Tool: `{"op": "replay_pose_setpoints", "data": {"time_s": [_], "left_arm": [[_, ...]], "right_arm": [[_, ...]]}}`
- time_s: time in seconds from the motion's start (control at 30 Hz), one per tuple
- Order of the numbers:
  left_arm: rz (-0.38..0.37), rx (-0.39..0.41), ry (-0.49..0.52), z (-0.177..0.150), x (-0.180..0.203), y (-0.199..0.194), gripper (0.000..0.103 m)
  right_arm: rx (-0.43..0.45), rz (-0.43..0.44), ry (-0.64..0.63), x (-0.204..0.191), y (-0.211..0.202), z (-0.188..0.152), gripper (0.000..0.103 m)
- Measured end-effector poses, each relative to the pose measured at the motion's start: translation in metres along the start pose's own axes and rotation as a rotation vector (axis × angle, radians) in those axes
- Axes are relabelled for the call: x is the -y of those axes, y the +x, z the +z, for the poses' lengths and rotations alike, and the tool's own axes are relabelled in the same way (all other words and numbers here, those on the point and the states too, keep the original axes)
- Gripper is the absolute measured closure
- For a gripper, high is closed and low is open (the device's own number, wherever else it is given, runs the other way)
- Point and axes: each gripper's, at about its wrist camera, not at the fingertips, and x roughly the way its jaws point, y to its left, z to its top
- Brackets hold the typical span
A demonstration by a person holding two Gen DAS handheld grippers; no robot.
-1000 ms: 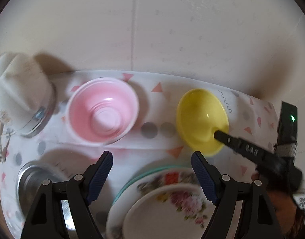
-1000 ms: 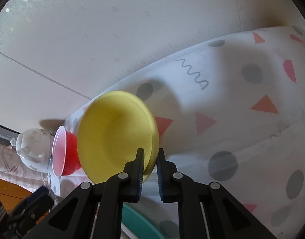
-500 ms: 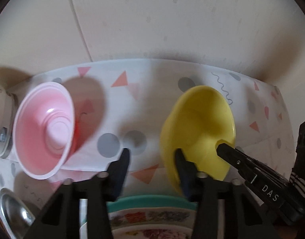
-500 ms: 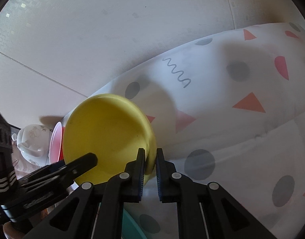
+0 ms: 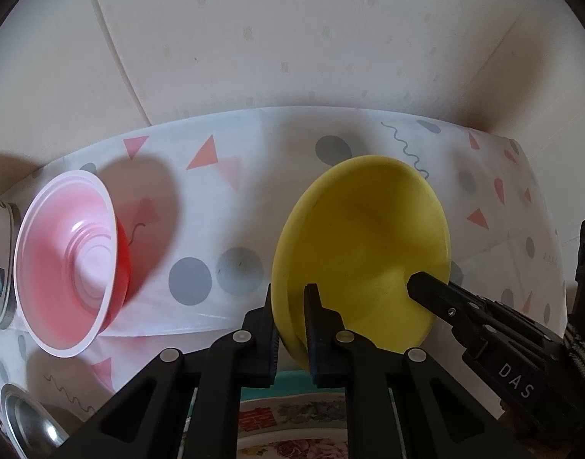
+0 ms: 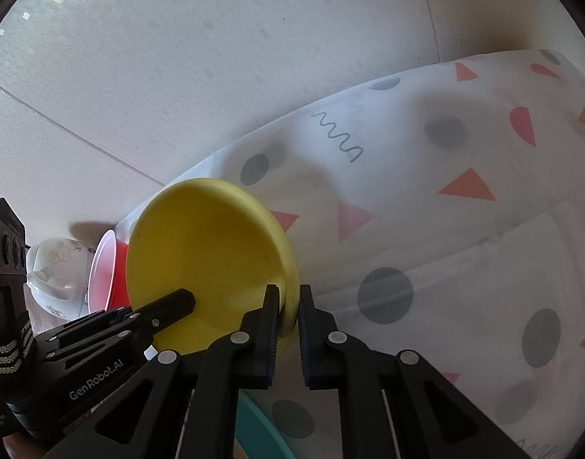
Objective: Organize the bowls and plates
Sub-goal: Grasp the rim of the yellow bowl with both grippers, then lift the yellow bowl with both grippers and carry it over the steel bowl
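Note:
A yellow bowl point(image 5: 365, 244) is held above the patterned tablecloth point(image 5: 223, 191). My left gripper point(image 5: 290, 306) is shut on its near left rim. My right gripper point(image 6: 288, 306) is shut on the bowl's point(image 6: 208, 260) right rim and shows in the left wrist view point(image 5: 418, 283) reaching in from the right. A red bowl with a pink inside point(image 5: 70, 260) sits on the cloth at the left; it also shows in the right wrist view point(image 6: 109, 271). A stack of plates, floral point(image 5: 292, 420) on teal, lies below the grippers.
A white floral ceramic pot point(image 6: 51, 267) stands left of the red bowl. A metal bowl point(image 5: 25, 424) sits at the lower left. The teal plate rim point(image 6: 262, 428) shows under the right gripper. A beige wall point(image 5: 292, 38) backs the table.
My left gripper moved right from over the plates and closed on the yellow bowl's left rim. The right gripper kept its hold. The bowl stays lifted.

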Motion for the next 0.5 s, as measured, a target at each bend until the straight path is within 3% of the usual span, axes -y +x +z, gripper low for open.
{"op": "replay_pose_setpoints", "data": {"time_s": [0.5], "left_arm": [[-0.023, 0.077, -0.033, -0.014, -0.006, -0.038, 0.091]], "right_arm": [[0.051, 0.011, -0.041, -0.021, -0.027, 0.000, 0.094]]}}
